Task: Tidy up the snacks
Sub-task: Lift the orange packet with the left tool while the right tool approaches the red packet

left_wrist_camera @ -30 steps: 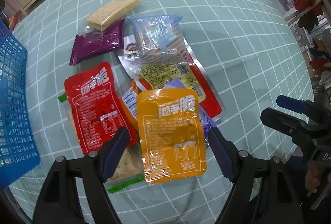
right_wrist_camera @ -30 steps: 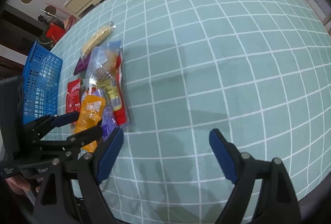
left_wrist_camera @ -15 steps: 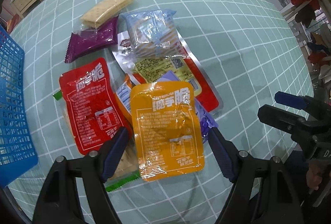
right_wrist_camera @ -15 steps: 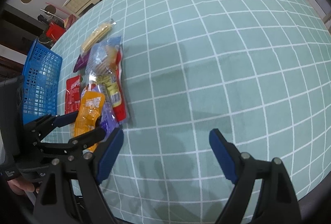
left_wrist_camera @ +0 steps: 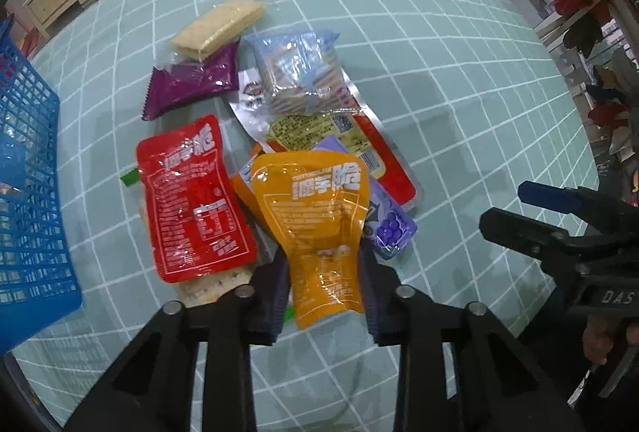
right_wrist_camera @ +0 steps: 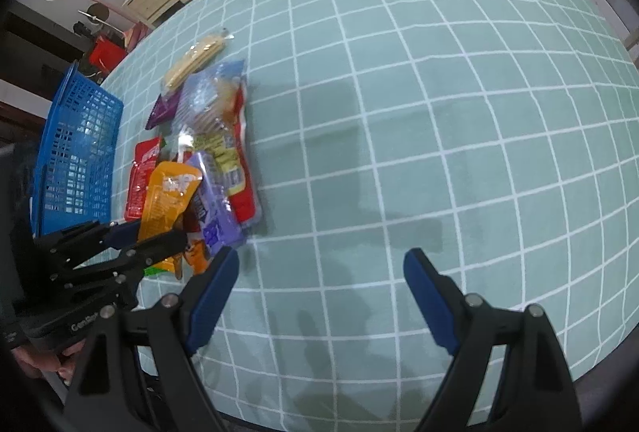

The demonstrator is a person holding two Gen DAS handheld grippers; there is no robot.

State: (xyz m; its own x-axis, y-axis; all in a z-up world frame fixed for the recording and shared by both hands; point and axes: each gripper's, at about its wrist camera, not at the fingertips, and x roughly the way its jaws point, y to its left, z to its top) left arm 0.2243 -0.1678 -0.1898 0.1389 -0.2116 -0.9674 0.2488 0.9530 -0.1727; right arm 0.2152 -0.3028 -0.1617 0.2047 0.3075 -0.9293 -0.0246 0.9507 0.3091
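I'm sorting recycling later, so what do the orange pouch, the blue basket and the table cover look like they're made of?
Orange pouch: thin glossy plastic film, judging by its glare and the creases where the left gripper pinches it.
Blue basket: rigid moulded plastic, with a lattice wall and slight sheen.
Table cover: matte teal with a white grid, probably cloth or soft vinyl; faint ripples show.

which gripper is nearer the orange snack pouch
Left. The left gripper is shut on the glossy orange plastic snack pouch at its lower end; the right gripper hangs open over bare tablecloth beside the pile.
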